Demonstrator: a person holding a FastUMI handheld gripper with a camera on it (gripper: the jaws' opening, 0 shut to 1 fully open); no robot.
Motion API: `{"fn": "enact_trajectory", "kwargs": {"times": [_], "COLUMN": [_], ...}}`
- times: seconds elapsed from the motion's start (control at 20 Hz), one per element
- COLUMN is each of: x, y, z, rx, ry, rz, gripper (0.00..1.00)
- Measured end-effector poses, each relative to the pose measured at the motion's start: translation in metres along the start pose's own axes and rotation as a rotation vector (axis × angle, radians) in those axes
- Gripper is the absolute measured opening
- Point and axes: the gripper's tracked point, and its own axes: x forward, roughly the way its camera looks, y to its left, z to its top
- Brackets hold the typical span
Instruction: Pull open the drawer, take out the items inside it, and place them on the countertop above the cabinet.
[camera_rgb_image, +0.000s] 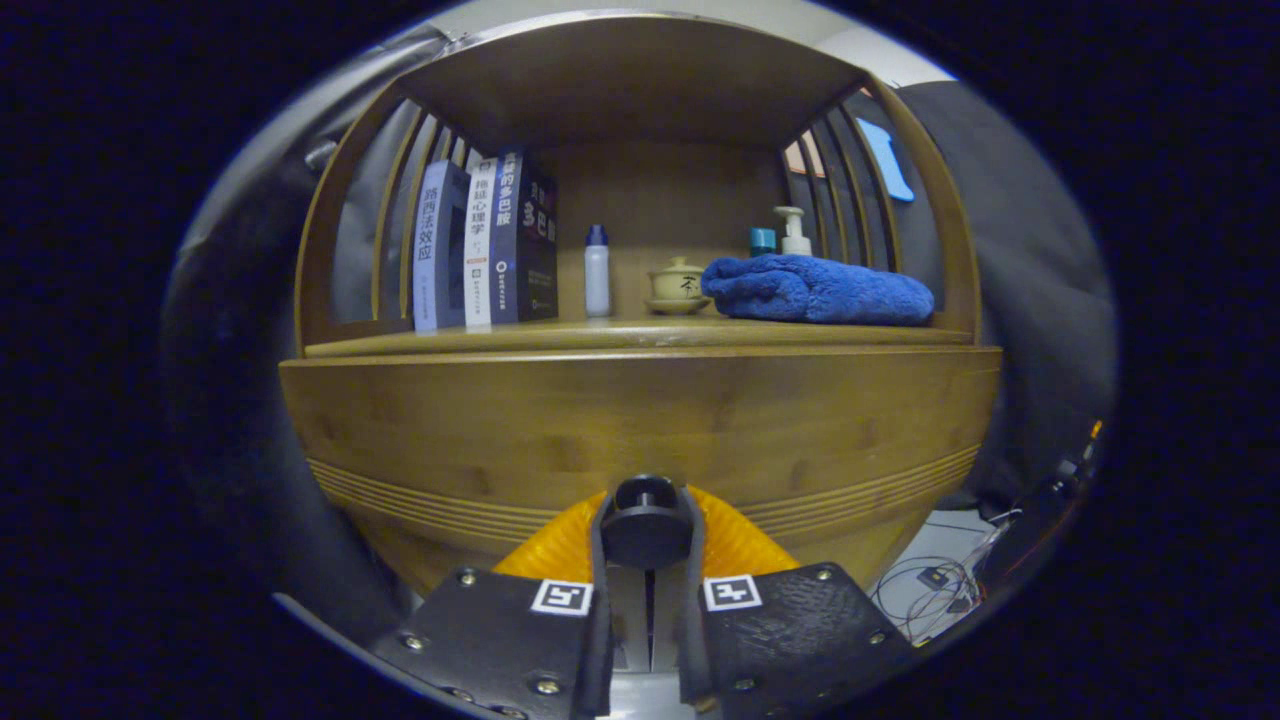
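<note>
Clamped on the black drawer knob (645, 525) with the hand-held gripper (645, 545); drawer front (640, 430) dead ahead, pull axis straight back, below tabletop front edge (640, 340).

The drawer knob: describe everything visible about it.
The knob is a dark, round, matte piece, plastic or metal by its look, with a wider front disc on a narrower neck that stands out from the wooden drawer front. It sits low on that front, centred, below the shelf. The fingers of the gripper stand on either side of it, close around the disc and seemingly pressing it. The drawer looks closed.
</note>
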Motion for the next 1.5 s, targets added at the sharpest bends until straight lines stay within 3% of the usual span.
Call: {"fn": "enact_trajectory", "kwargs": {"times": [0.9,1.0,1.25,1.5], "x": [-0.139,-0.154,-0.158,-0.173], "y": [-0.01,-0.007,-0.009,-0.005], "z": [-0.033,-0.035,-0.043,-0.045], "rx": [0.044,0.037,0.012,0.099], "ry": [0.05,0.041,0.113,0.146], "rz": [0.026,0.057,0.043,0.058], "gripper": [0.26,0.26,0.26,0.48]}}
